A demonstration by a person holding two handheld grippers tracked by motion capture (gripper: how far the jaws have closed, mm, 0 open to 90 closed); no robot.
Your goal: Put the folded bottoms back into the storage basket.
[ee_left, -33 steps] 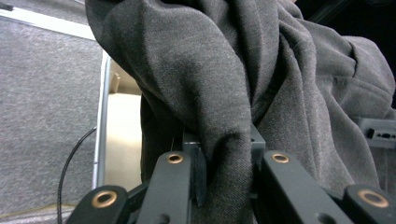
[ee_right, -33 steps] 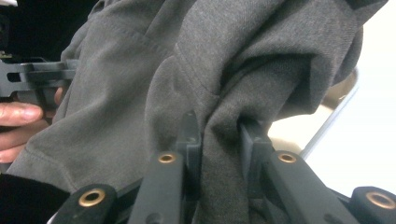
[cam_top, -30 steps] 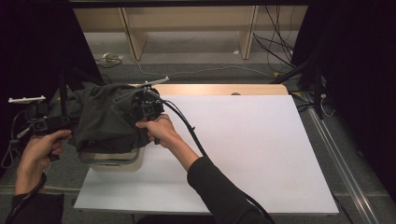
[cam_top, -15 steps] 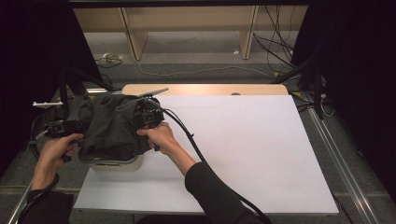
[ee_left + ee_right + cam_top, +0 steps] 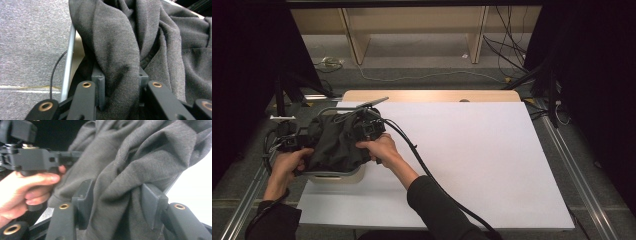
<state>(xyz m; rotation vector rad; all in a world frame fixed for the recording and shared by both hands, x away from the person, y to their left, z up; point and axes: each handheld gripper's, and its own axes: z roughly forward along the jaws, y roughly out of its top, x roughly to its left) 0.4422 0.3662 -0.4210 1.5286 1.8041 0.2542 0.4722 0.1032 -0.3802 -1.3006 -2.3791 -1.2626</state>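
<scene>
I see a dark grey garment bunched over a white tub at the near left corner of the surface, which is covered by a white sheet. Most of the tub is hidden under the cloth; I can make out its pale rim and front wall and a thin metal bar along its edge.

My left gripper has a thick fold of the garment between its fingers. Its jaws have just been opening, and in the left gripper view the cloth still fills the gap from pad to pad, so I read it as pinching the fold, though loosely. That gripper sits past the left edge of the surface, with grey carpet floor and a black cable below it.

My right gripper is on the other side of the bundle, further in on the surface. Its jaws have just been opening as well; in the right gripper view they stand spread, with a hanging fold of the garment between them and a gap beside one pad, so it is not clamping the cloth. The left hand shows beyond the fabric.

I can read no brand, label or writing on the garment, the tub or either gripper.
</scene>
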